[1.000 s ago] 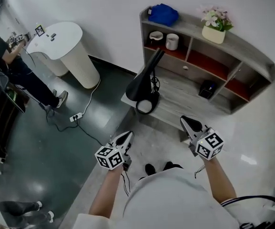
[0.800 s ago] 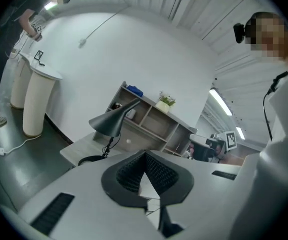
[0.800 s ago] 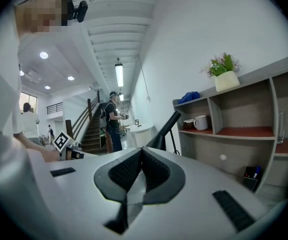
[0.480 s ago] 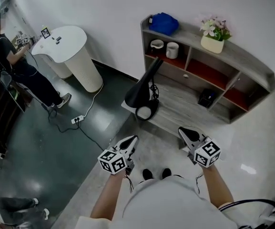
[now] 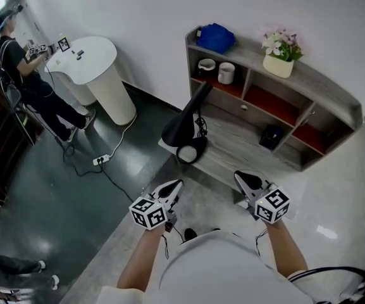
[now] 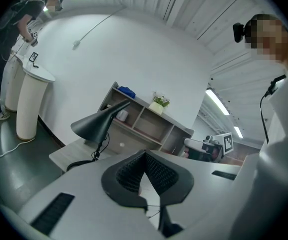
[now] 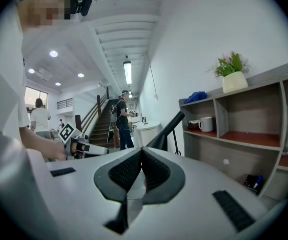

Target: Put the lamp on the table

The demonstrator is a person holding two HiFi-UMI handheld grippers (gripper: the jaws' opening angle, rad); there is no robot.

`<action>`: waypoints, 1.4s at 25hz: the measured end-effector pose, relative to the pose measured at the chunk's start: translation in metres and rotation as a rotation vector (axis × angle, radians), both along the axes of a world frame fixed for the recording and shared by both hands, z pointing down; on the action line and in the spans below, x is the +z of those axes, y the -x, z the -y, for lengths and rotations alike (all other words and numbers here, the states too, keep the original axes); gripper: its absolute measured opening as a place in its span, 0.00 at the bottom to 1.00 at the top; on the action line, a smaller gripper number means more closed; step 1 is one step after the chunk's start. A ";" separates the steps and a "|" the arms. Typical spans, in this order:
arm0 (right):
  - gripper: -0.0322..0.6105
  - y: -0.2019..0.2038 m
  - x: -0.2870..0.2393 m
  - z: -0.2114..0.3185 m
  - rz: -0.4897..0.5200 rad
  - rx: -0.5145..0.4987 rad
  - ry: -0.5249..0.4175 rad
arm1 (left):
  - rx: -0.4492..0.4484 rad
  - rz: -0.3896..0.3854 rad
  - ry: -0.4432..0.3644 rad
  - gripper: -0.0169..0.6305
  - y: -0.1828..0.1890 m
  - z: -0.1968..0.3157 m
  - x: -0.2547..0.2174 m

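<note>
We are counting one black cone-shaded desk lamp (image 5: 185, 122), two white ceramic cups (image 5: 207, 67) (image 5: 226, 73), one blue cloth bundle (image 5: 215, 37), one cream pot of pink flowers (image 5: 278, 49) and one small black box (image 5: 269, 135) at the far grey wooden shelf unit (image 5: 321, 84), plus one white round pedestal table (image 5: 93, 62) far left.

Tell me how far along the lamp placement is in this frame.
Done: the black lamp stands on the grey table, base on the surface, apparently placed. In hand: nothing; the left gripper and right gripper hang short of the table, fingers together and empty. Left: nothing obvious remains.
</note>
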State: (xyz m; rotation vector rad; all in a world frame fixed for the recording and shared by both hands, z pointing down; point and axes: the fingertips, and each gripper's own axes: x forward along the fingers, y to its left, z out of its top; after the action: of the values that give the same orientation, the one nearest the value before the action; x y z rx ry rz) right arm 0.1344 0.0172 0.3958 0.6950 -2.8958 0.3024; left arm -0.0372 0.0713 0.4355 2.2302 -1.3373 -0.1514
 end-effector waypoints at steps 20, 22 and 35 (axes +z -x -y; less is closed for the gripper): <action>0.08 -0.011 0.008 0.001 0.015 -0.010 0.024 | 0.015 -0.006 0.021 0.04 -0.017 -0.004 0.001; 0.08 -0.012 0.010 -0.001 0.016 -0.008 0.030 | 0.014 -0.014 0.025 0.04 -0.016 -0.006 0.002; 0.08 -0.005 0.010 0.001 0.009 -0.008 0.028 | 0.020 -0.012 0.024 0.04 -0.010 -0.003 0.001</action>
State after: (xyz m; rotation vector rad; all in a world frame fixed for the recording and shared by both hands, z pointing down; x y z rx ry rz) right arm 0.1397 0.0165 0.4062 0.6787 -2.8966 0.3452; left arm -0.0268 0.0747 0.4362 2.2182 -1.3034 -0.1405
